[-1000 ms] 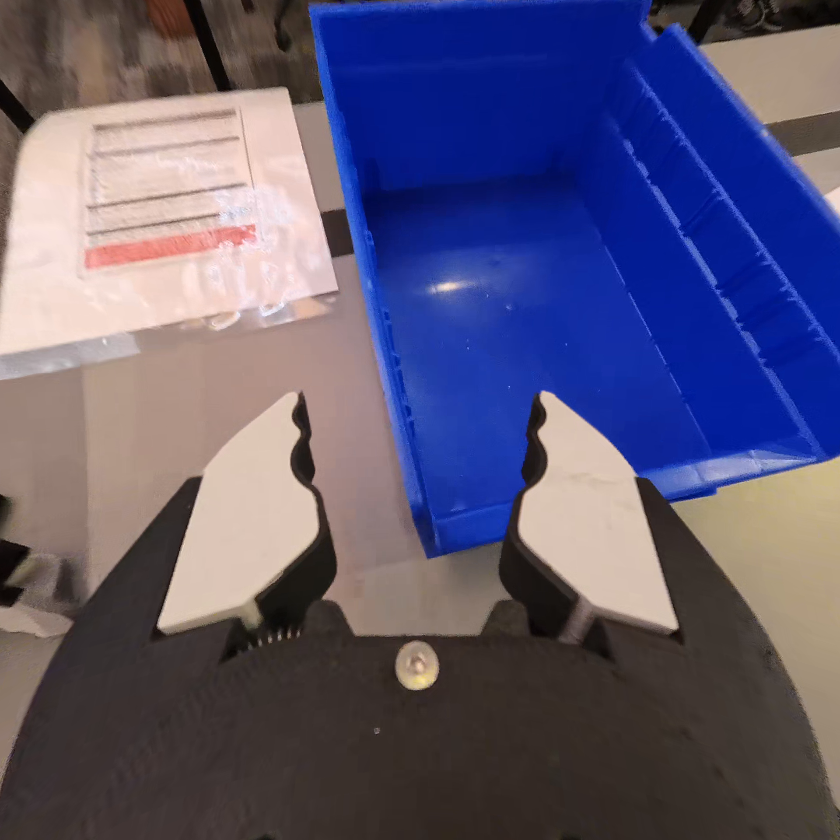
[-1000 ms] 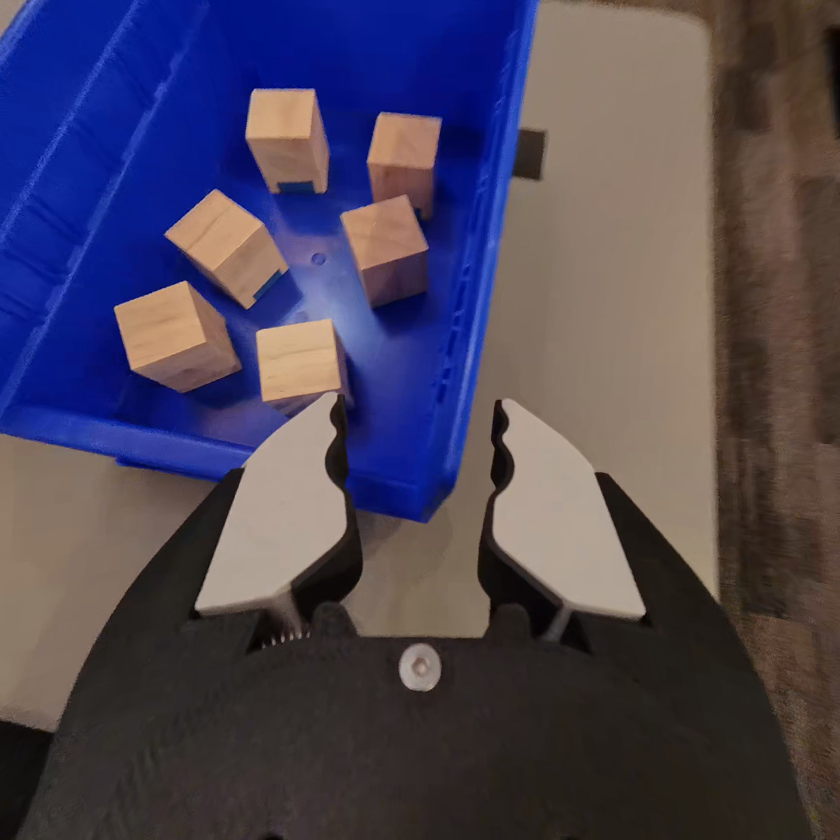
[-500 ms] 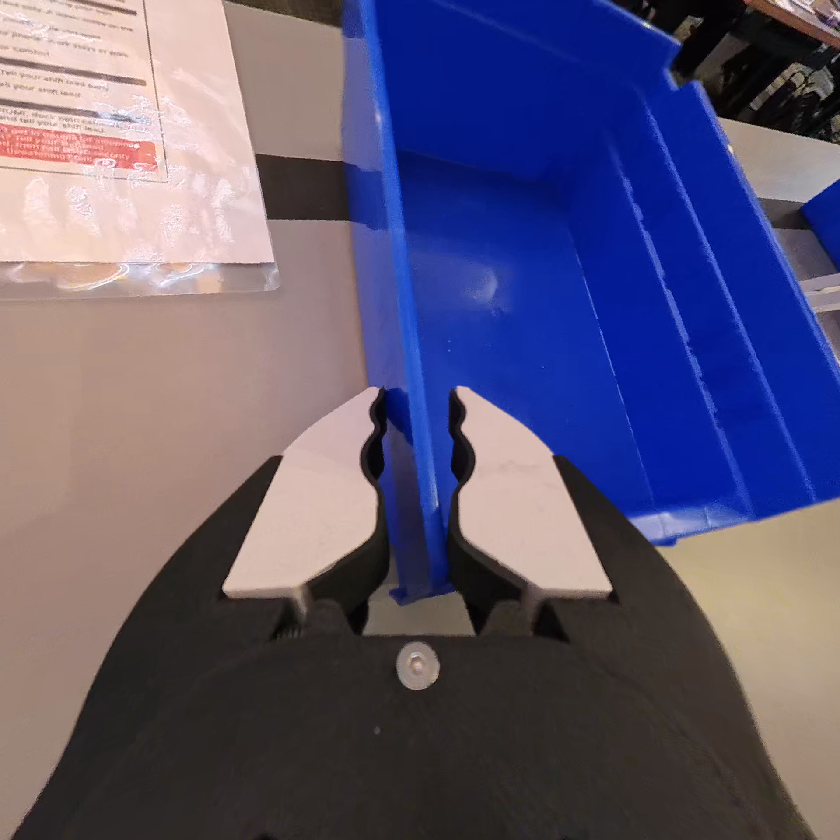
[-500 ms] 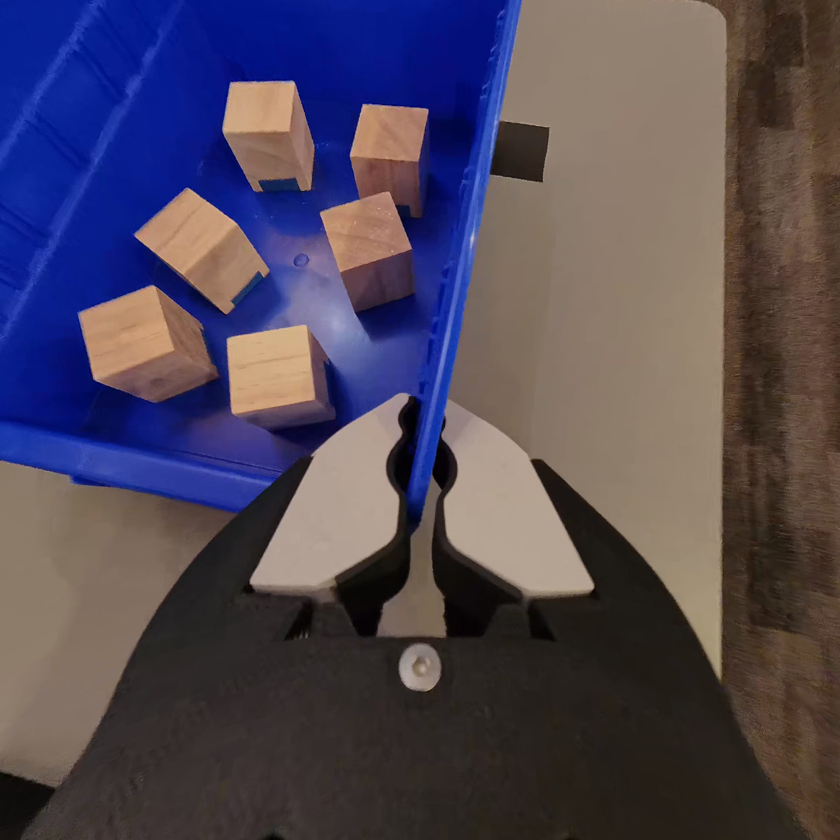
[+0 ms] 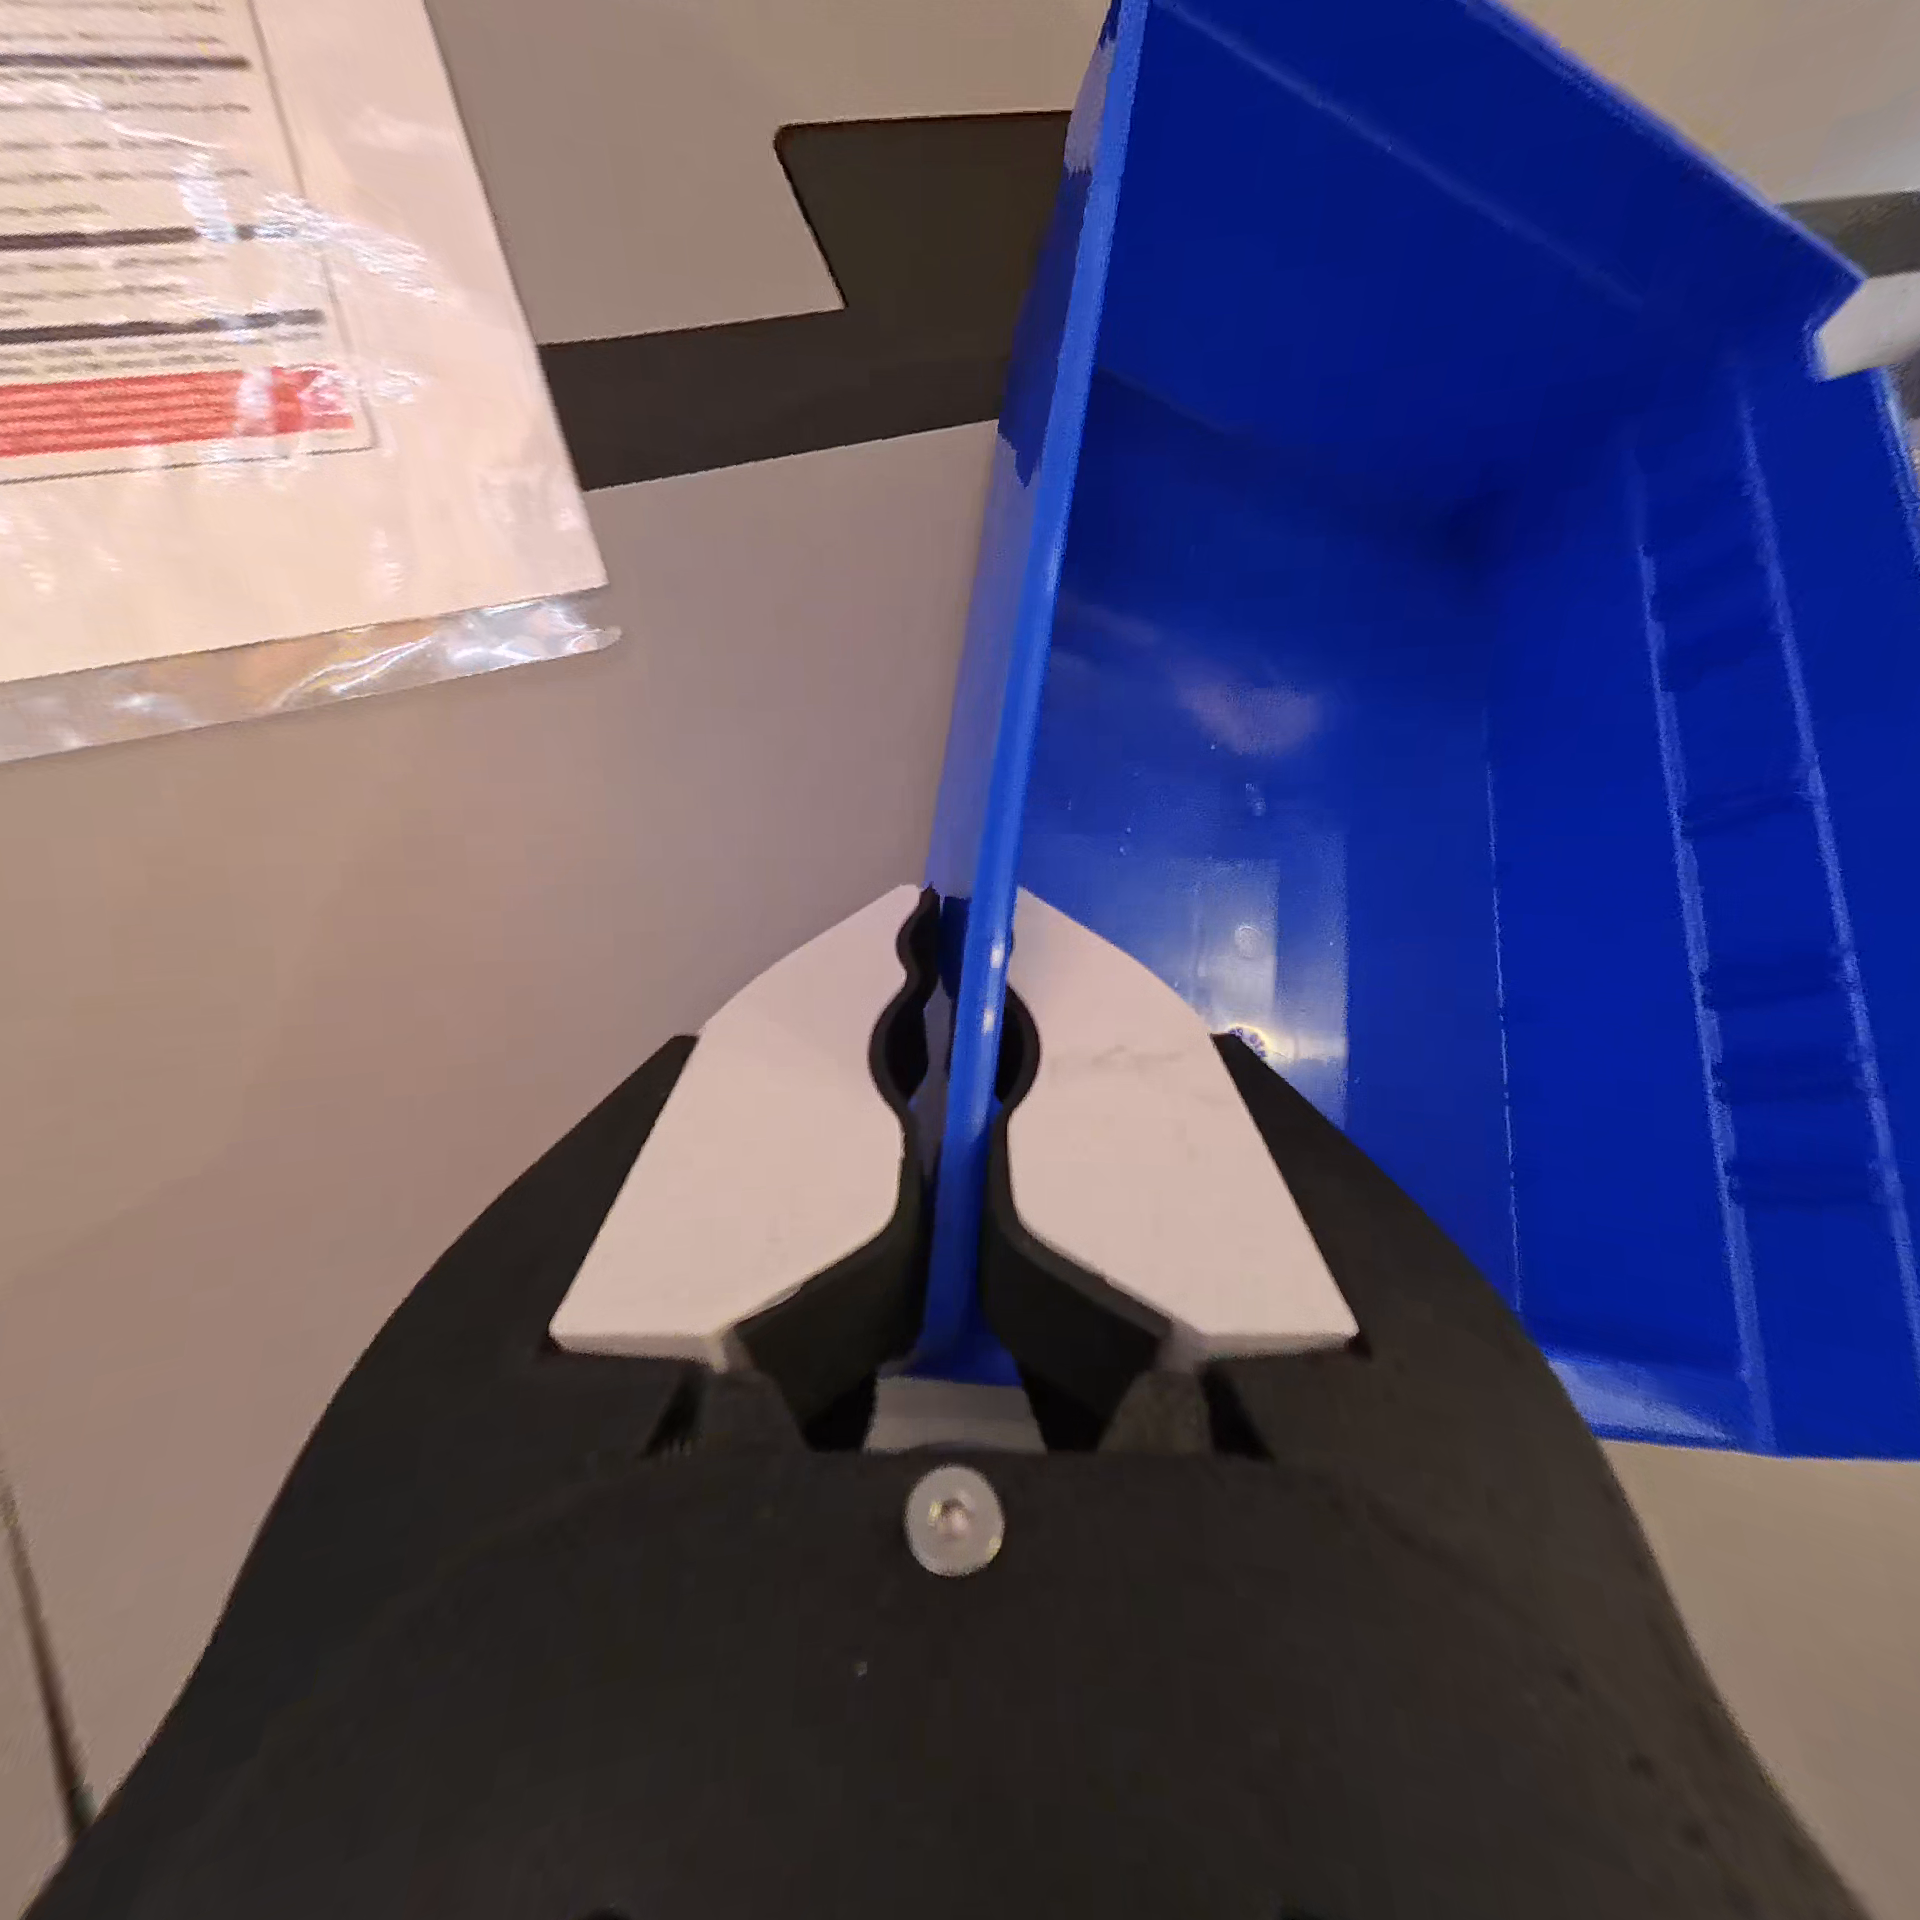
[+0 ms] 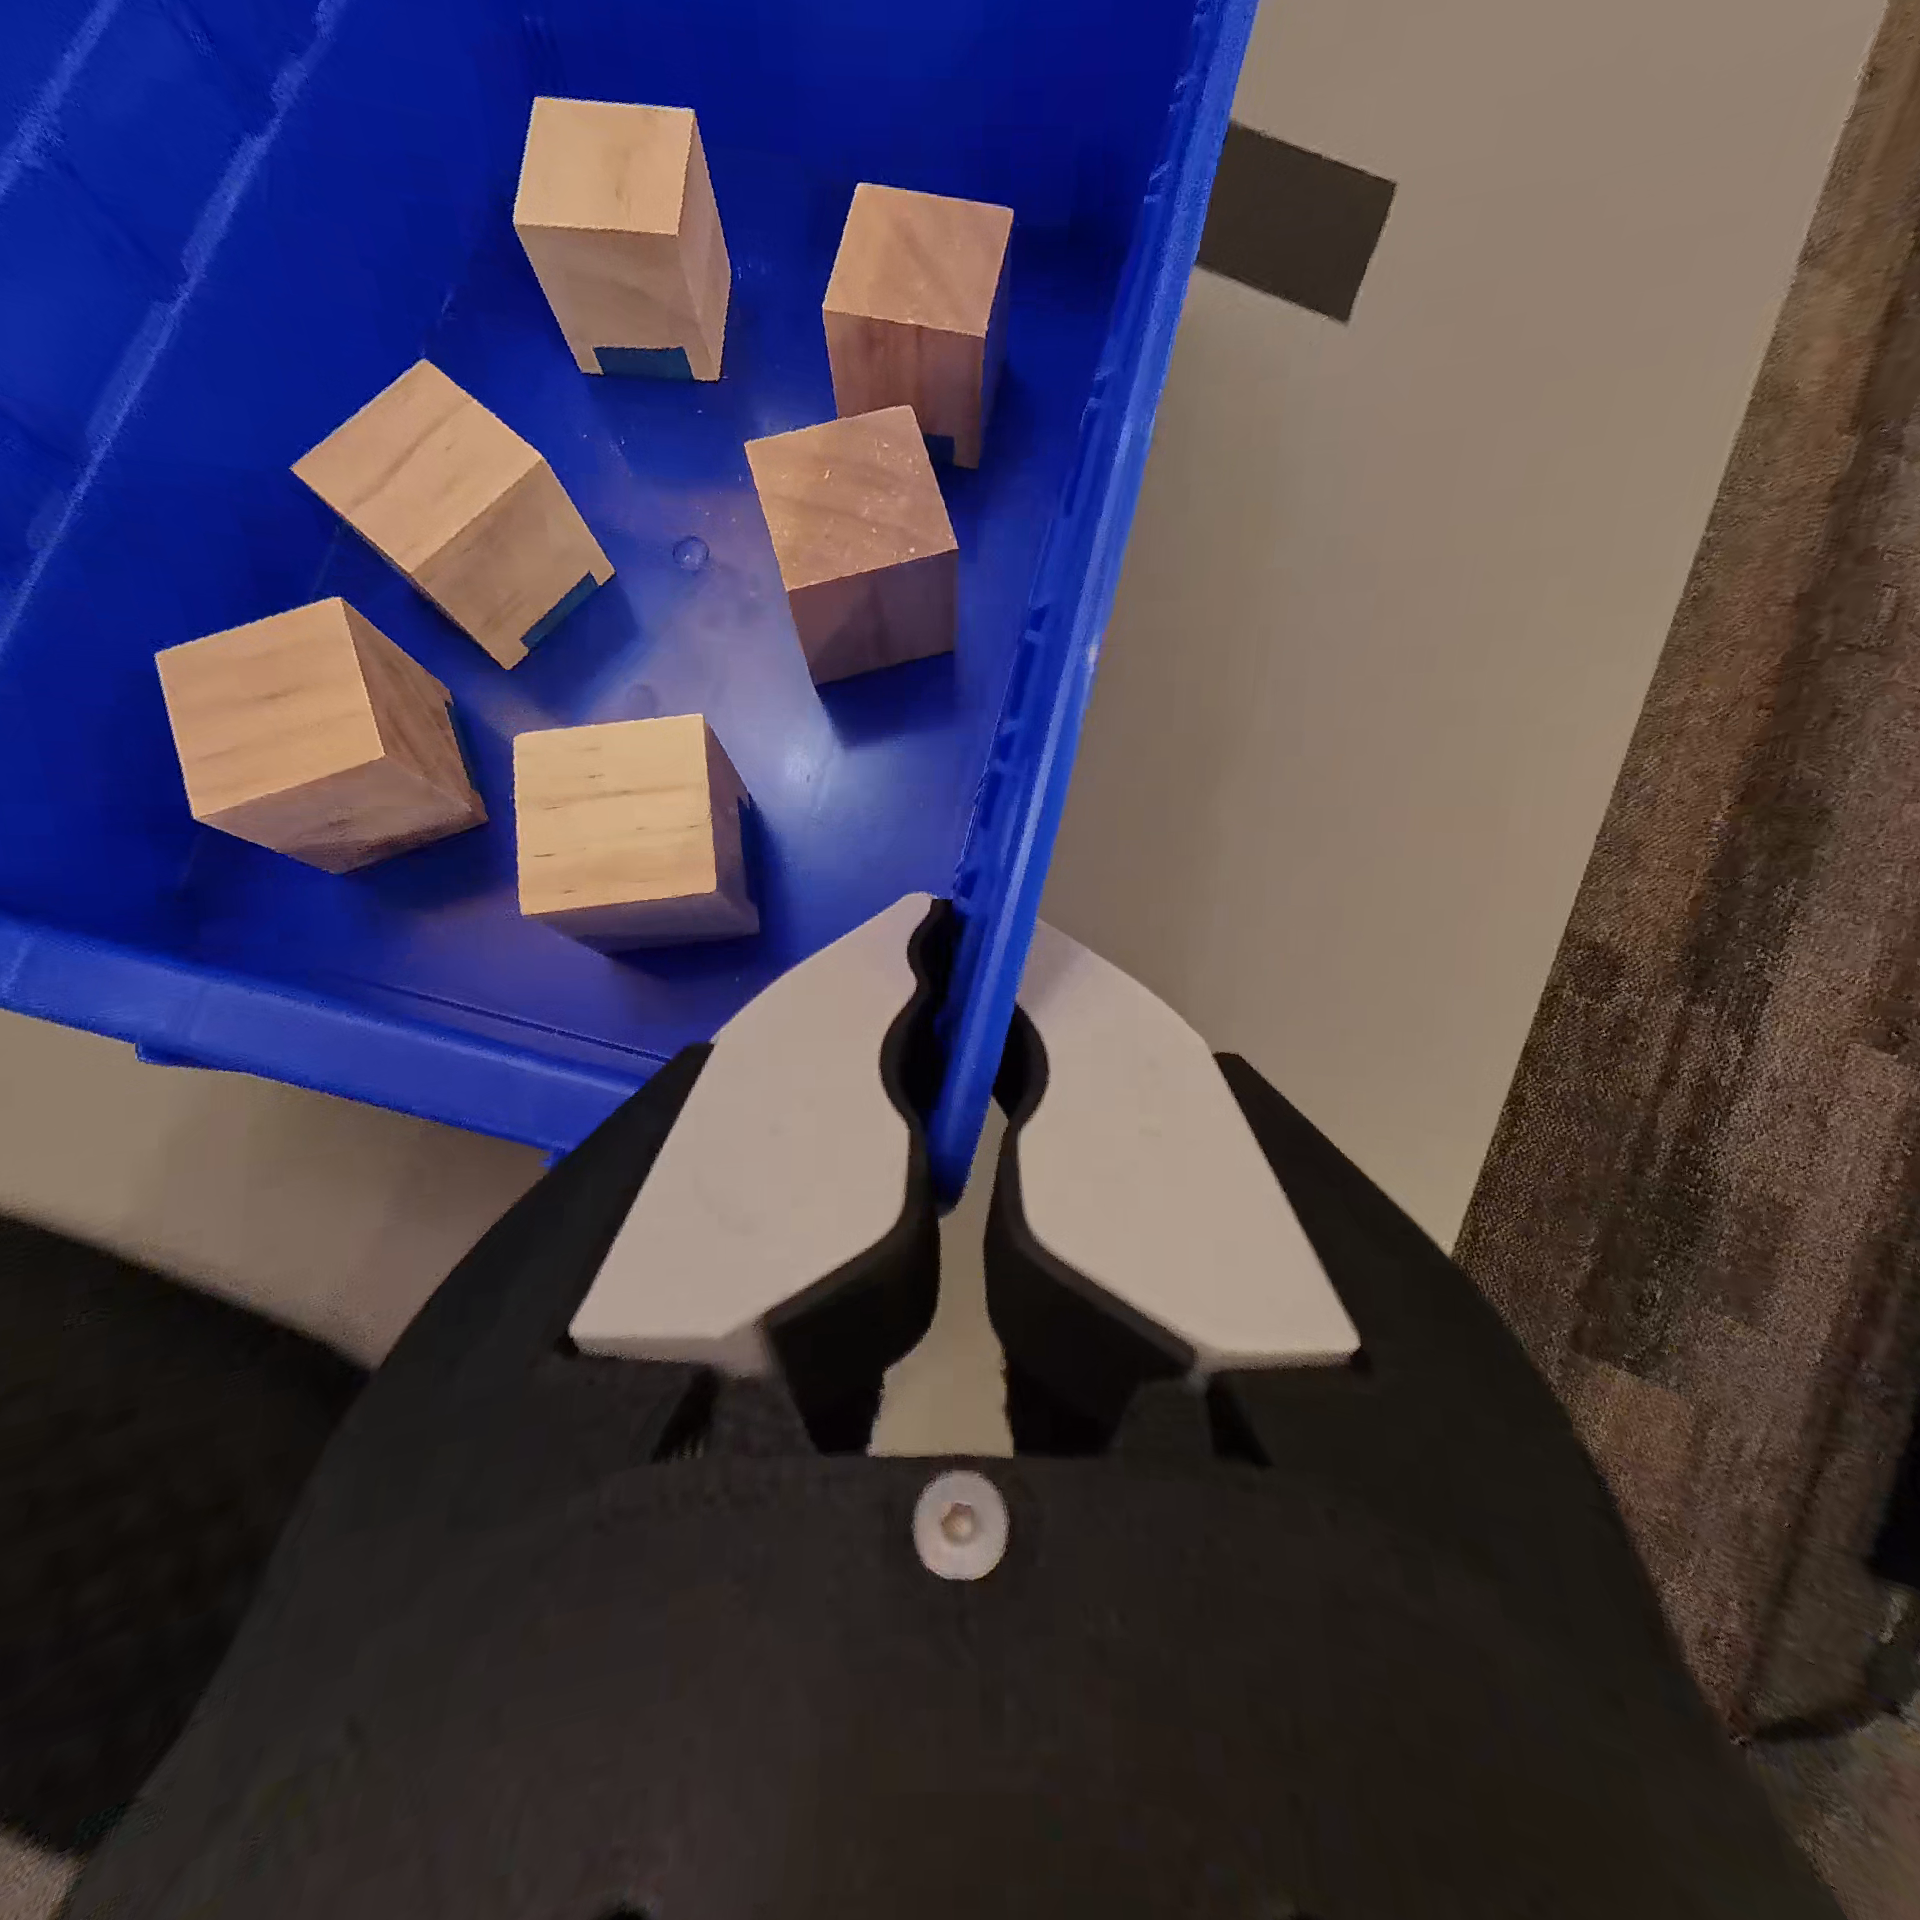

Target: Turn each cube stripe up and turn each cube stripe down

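Several wooden cubes [image 6: 623, 810] lie in a blue bin [image 6: 1101, 520] in the right wrist view. Two of them show a blue stripe low on a side [image 6: 639, 358]; the tops are plain wood. My right gripper [image 6: 971, 935] is shut on this bin's right wall near the front corner. In the left wrist view, my left gripper [image 5: 961, 935] is shut on the left wall of an empty blue bin [image 5: 1039, 623], which looks tilted in the view. No cube is in either grasp.
A laminated paper sheet [image 5: 208, 416] lies on the grey table left of the empty bin, with black tape [image 5: 779, 395] beside it. More black tape [image 6: 1288, 239] lies right of the cube bin. The table's right edge meets brown carpet [image 6: 1714, 831].
Both grippers moved forward from open over the bins' front corners and shut on a side wall, the right first, then the left. The empty bin now sits slanted in the left view.
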Demonstrator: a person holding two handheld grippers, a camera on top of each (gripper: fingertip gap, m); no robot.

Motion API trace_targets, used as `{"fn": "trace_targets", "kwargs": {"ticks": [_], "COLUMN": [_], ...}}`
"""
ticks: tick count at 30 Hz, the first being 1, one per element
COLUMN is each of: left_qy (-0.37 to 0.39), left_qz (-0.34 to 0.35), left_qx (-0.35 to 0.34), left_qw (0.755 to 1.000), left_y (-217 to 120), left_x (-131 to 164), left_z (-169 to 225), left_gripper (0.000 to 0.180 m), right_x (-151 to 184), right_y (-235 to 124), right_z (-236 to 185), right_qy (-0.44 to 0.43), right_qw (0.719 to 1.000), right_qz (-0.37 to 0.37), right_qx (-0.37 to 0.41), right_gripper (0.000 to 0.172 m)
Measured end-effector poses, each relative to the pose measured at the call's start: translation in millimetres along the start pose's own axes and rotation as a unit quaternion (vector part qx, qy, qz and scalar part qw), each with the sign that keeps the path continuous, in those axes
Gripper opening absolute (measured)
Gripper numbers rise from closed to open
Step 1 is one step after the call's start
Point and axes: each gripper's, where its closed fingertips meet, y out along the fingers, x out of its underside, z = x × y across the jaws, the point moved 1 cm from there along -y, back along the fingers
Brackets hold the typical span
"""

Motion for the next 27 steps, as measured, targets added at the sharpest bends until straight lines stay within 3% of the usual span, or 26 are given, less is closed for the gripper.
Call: {"fn": "trace_targets", "kwargs": {"ticks": [10, 17, 22, 27], "left_qy": [-0.005, -0.023, -0.037, -0.049], "left_qz": [0.043, 0.114, 0.176, 0.237], "left_qx": [-0.028, -0.030, -0.036, -0.054], "left_qw": [0.999, 0.993, 0.983, 0.969], "left_y": [-59, -104, -144, -185], "left_x": [17, 28, 35, 43], "left_z": [-14, -14, -13, -14], "left_gripper": [0.006, 0.006, 0.006, 0.007], "right_x": [35, 59, 66, 59], "right_y": [-58, -88, -92, -74], "right_z": [-42, -101, -162, -229], "right_qy": [-0.084, -0.151, -0.190, -0.219], "right_qw": [0.991, 0.978, 0.966, 0.955], "right_qz": [-0.057, -0.081, -0.080, -0.074], "right_qx": [-0.085, -0.121, -0.153, -0.183], "right_gripper": [0.005, 0.004, 0.004, 0.004]}}
